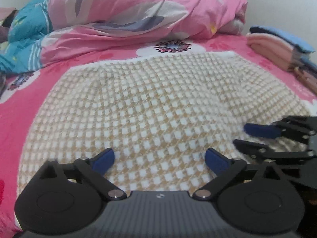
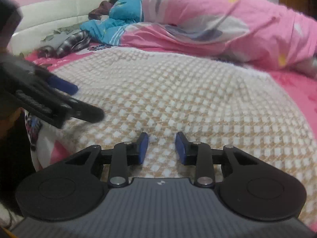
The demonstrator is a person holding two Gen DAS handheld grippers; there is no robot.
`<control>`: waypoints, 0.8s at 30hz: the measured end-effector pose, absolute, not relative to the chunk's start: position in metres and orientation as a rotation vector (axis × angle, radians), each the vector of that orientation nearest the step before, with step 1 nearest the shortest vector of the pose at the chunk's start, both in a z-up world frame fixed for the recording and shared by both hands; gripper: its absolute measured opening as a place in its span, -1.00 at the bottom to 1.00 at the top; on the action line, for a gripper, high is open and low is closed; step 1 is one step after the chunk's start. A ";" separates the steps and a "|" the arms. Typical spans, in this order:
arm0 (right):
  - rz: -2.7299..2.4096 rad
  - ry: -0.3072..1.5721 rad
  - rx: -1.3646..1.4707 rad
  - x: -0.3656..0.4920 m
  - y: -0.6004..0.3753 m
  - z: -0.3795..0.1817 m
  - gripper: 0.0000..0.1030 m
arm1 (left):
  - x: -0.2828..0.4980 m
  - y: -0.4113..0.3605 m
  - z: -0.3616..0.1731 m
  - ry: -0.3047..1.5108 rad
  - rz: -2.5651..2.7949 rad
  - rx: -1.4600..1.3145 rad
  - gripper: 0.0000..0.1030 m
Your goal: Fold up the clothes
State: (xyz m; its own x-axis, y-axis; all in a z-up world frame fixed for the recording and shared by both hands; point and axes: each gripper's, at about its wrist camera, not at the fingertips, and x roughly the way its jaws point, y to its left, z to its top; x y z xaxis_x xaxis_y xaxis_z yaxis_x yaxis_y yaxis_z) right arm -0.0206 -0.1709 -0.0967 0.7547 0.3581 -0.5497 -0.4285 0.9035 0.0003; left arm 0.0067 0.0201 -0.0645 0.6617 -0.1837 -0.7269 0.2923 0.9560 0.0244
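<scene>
Left wrist view looks across a cream-and-tan checked garment [image 1: 150, 103] spread flat over a pink sheet [image 1: 19, 119], filling the middle of the frame from the lower edge up to a fuzzy white hem near a dark flower print. The left gripper [image 1: 159, 159] sits low at the bottom centre with its jaws wide apart, blue pads [image 1: 104, 161] angled outward just above the cloth and nothing between them. At the right edge of the same frame the right gripper [image 1: 255, 138] reaches in from the side, one blue pad above and a black finger below — its tips lie at the garment's right border, though the blur hides whether they touch it. Behind the garment a pink quilt [image 1: 138, 10] is heaped across the top of the frame, with a blue quilt [image 1: 27, 29] bunched at the upper left and a stack [image 1: 277, 47] of folded pink and blue clothes at the upper right. Right wrist view shows the same garment [image 2: 188, 99] from the other side, running from the bottom centre to the upper middle. Here the right gripper [image 2: 161, 147] has its jaws partly open, a narrower gap than the other pair, pads upright over the near edge of the cloth and holding nothing. The left gripper [image 2: 79, 103] enters from the left edge, blurred, its fingers over the garment's left border. A cream headboard [image 2: 49, 19] curves across the upper left.
</scene>
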 end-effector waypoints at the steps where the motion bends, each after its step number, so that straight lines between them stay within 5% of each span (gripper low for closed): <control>1: 0.420 0.595 -0.114 -0.020 -0.171 -0.090 -0.39 | 0.008 0.018 -0.064 0.816 -0.261 0.139 0.99; 8: 0.309 0.587 -0.116 -0.023 -0.174 -0.068 0.58 | 0.010 0.012 -0.060 0.861 -0.213 0.139 1.00; 11: 0.292 0.628 -0.159 -0.019 -0.171 -0.095 0.81 | 0.010 0.007 -0.061 0.861 -0.187 0.155 1.00; 24: 0.292 0.648 -0.125 -0.021 -0.171 -0.089 0.97 | 0.003 -0.006 -0.057 0.851 -0.108 0.208 1.00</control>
State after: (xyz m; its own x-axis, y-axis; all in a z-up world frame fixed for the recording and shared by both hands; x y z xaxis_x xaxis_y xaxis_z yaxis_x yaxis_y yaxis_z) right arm -0.0207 -0.1710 -0.0887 0.7580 0.2283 -0.6110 -0.3059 0.9518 -0.0239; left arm 0.0031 -0.0065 -0.0565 0.6551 -0.0118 -0.7555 0.1775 0.9743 0.1387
